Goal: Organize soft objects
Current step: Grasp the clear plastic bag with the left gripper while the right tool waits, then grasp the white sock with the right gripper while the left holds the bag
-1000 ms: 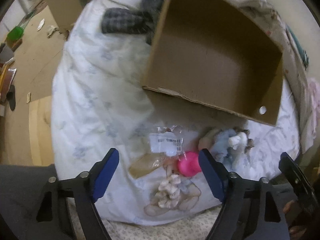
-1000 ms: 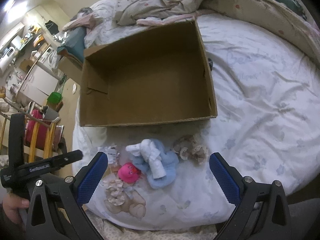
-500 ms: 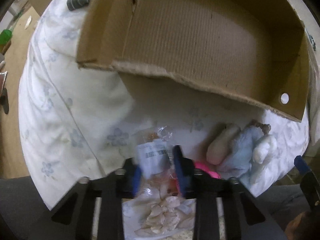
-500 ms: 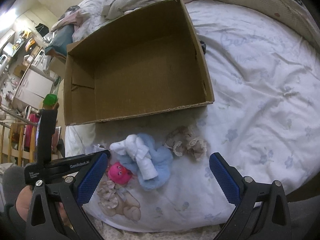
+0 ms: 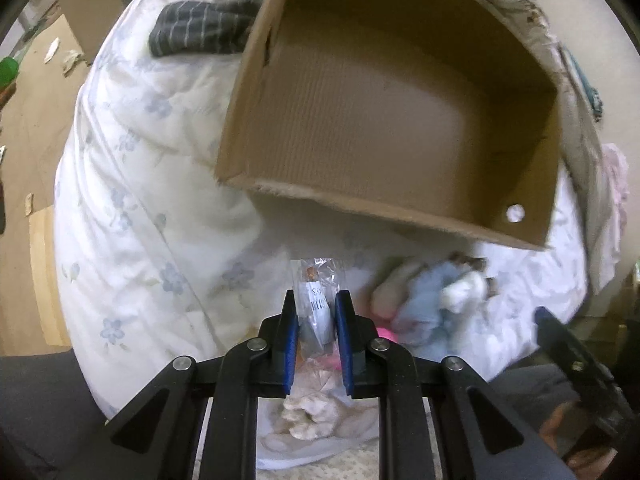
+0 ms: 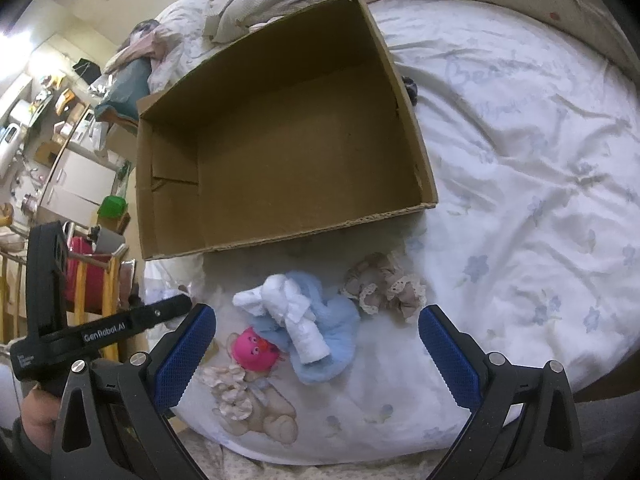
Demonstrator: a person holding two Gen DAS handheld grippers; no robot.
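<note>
the open brown corrugated cardboard box (image 6: 304, 132) looks matt and ribbed, its cut front edge rough and frayed. the white floral quilted cotton bedspread (image 6: 520, 168) is soft, matt and creased. the clear crinkled plastic packet with a white paper barcode label (image 5: 318, 292) shines glossy between the left gripper (image 5: 316, 336) and its blue textured rubbery pads (image 5: 345, 344). the right gripper (image 6: 316, 354) has matt black plastic arms with bright metal screws. the fluffy pale blue fleece cloth (image 6: 328, 332) carries a white rolled terry cloth (image 6: 296, 314); the beige lace-trimmed fabric piece (image 6: 384, 288) looks frilly.
</note>
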